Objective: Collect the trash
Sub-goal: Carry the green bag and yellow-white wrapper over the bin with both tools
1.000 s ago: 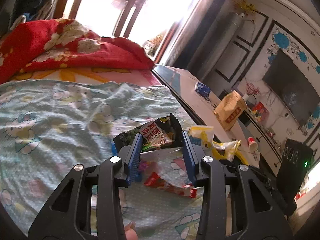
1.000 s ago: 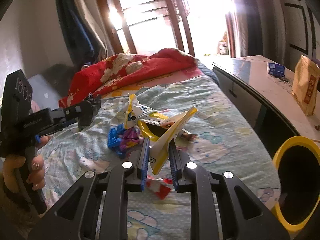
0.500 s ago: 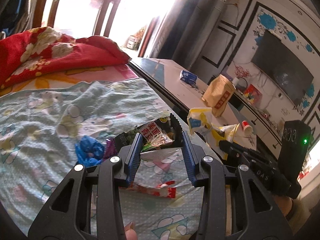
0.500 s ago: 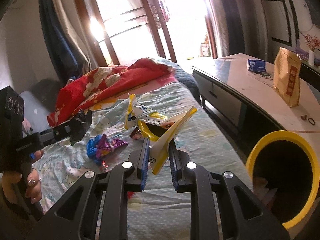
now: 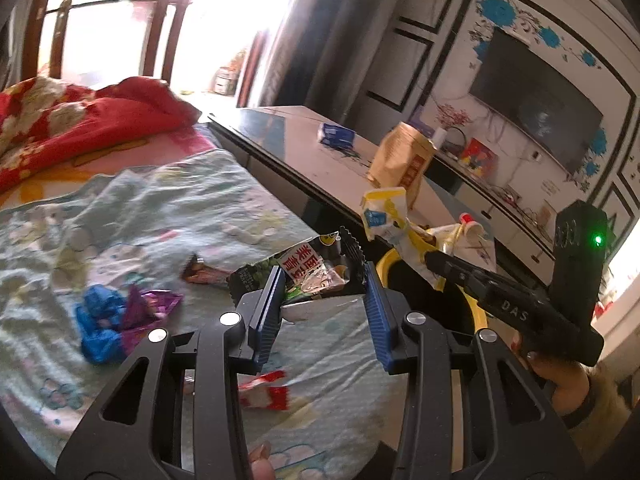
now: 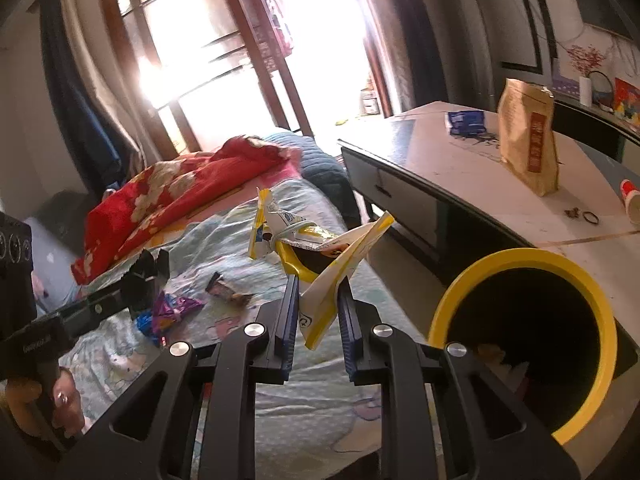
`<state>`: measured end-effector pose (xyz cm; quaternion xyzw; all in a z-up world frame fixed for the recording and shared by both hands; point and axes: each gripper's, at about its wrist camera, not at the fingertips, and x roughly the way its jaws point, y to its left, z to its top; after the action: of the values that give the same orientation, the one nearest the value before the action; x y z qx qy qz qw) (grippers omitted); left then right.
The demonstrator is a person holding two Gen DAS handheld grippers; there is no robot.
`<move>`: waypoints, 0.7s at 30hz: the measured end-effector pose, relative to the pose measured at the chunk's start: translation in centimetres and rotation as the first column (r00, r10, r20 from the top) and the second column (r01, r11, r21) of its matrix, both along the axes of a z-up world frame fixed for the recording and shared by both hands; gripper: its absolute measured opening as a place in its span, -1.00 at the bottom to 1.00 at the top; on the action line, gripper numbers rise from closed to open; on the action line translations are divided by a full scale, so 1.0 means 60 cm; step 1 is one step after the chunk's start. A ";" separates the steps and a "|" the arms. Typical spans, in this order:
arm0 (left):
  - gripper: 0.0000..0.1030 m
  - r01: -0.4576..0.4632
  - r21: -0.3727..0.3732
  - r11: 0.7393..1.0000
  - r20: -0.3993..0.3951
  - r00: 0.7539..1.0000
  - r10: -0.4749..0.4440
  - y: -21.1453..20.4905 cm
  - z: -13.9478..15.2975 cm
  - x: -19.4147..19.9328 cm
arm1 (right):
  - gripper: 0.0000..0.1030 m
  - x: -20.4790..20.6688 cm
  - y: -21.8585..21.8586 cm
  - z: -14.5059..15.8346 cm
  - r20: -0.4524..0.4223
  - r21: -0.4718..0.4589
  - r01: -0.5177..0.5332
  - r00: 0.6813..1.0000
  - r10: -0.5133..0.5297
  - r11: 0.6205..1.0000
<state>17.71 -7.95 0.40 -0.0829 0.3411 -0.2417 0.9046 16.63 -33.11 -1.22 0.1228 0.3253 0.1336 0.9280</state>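
So, left to right: loose trash on the bed sheet (image 5: 168, 200) at far left, a blue-and-purple wrapper bundle (image 5: 116, 320), a small brown wrapper (image 5: 202, 272) beyond it, a red-and-white wrapper (image 5: 264, 390) near me under my left tool. My left gripper (image 5: 322, 304) has its fingers fairly wide but pressed on a green-and-black snack bag (image 5: 308, 272), bag sticking up and forward out of the pads. Right of that, my right gripper (image 6: 318, 312) is nearly closed, pinching a yellow-and-white wrapper (image 6: 320, 264), long axis running up and away from the fingertips. The key relation: the yellow bin (image 6: 600, 320) sits right of and near the right gripper, mouth open toward me, at the bed edge against the low cabinet (image 6: 460, 184). Right hand is nearer the bin, so I judge it drops first by swinging right; the left load has farther to travel, same direction, and three pieces remain on the sheet.
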 end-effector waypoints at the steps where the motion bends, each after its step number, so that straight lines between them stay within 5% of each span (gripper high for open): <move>1: -0.38 0.006 0.003 1.000 0.003 1.000 -0.006 -0.007 0.000 0.001 | -0.64 0.000 -0.005 0.000 0.001 0.002 0.008 1.000 -0.008 1.000; 21: -0.38 0.169 0.085 0.982 0.046 0.984 -0.173 -0.160 -0.009 0.019 | -0.64 -0.016 -0.141 0.004 0.024 0.004 0.208 0.978 -0.208 0.978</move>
<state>18.88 -17.55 -0.15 -0.0099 0.3322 -0.3067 0.8919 15.66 -41.54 -0.99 0.1551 0.2991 0.0377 0.9408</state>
